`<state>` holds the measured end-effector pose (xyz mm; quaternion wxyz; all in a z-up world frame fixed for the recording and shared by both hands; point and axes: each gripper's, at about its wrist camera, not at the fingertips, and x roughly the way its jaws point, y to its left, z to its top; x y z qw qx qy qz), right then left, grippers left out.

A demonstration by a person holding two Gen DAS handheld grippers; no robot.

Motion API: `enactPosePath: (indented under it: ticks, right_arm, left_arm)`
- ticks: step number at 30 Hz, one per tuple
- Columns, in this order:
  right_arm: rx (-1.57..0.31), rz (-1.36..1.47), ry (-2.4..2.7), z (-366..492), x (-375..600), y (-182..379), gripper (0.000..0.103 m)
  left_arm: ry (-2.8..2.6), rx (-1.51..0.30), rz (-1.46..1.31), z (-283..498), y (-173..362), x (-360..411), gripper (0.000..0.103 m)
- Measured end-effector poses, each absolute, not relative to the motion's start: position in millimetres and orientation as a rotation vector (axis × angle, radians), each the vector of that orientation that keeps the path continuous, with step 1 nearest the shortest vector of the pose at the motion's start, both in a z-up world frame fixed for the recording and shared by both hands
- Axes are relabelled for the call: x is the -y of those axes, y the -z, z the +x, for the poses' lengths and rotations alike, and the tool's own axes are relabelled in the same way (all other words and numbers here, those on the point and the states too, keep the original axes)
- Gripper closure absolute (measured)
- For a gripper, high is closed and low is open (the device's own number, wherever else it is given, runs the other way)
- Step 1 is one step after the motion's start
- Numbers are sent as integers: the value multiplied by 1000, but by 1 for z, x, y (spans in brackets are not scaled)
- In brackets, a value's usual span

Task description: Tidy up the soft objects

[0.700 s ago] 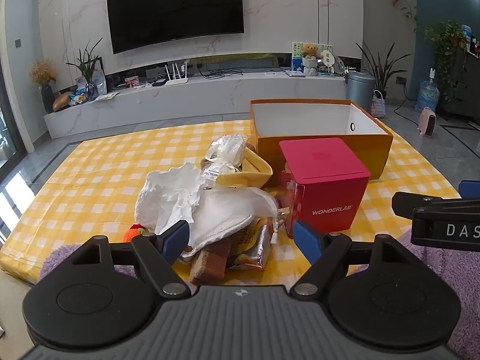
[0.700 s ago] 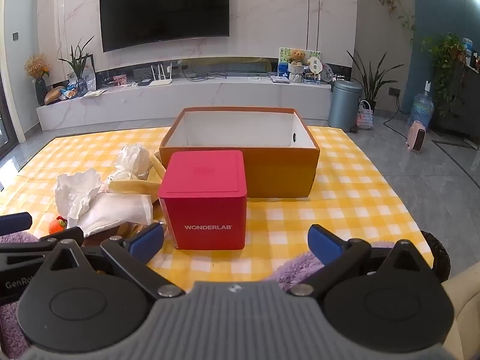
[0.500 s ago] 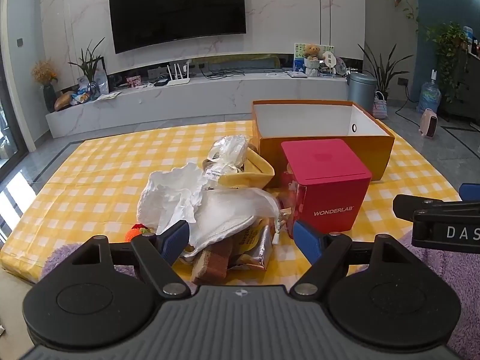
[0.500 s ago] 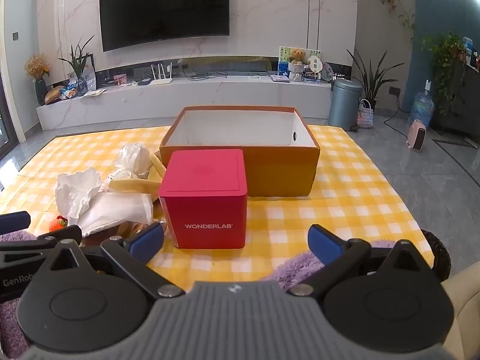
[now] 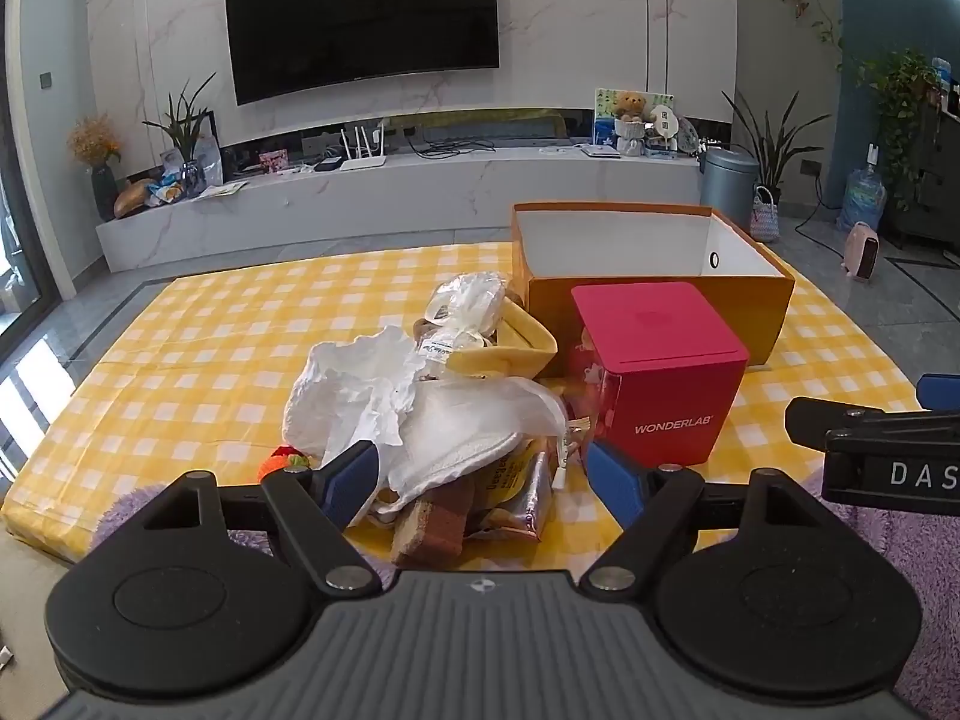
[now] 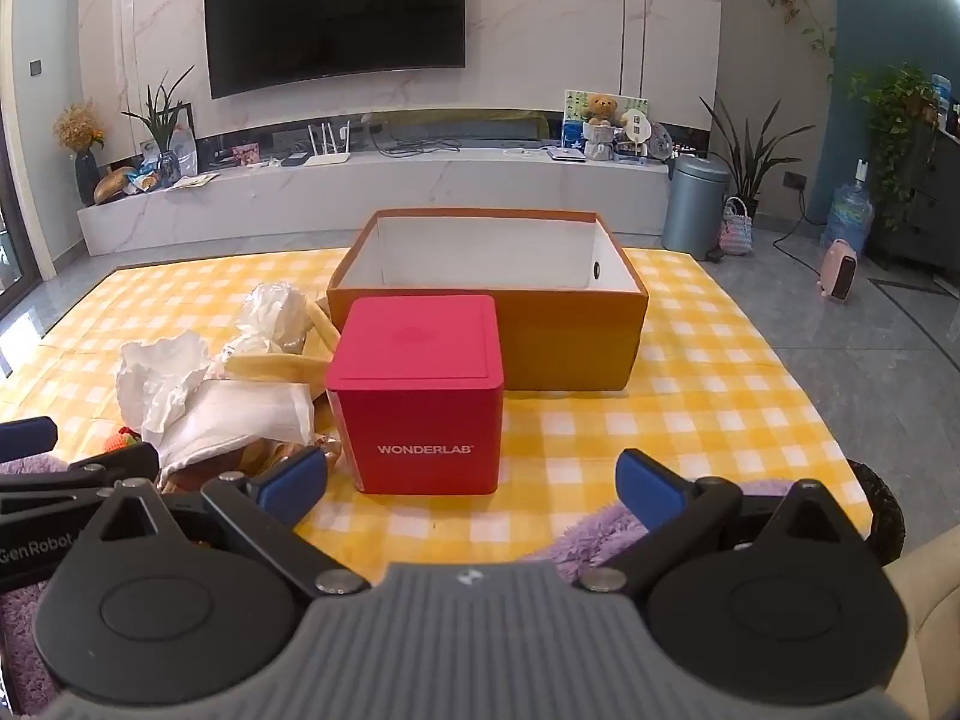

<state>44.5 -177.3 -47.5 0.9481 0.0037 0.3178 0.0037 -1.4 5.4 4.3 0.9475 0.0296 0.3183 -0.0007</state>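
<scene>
1. Only our left view showed the brown spongy block (image 5: 429, 525) and crinkled foil packet (image 5: 522, 495), just ahead of the left gripper (image 5: 483, 477), whose jaws were spread and held nothing.
2. Our right gripper (image 6: 471, 477) was also spread and held nothing; the glossy red cube box (image 6: 429, 396) sat straight ahead, the orange cardboard box (image 6: 567, 339) behind it.
3. The soft pile's crumpled white tissue (image 6: 159, 372) lay ahead-left of it.

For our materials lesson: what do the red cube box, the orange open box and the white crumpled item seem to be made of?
Red cube box: probably coated card or plastic, smooth, faint sheen, crisp edges.
Orange open box: likely cardboard, matte, thin straight walls, white inside.
White crumpled item: seemingly tissue or thin paper, with soft irregular creases.
</scene>
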Motion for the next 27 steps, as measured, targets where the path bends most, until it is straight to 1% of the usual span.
enactPosePath:
  ticks: [27]
  right_arm:
    - [-664,34,-4,45,181,50,3]
  left_arm:
    - [2,-643,45,-3,-9,-10,10]
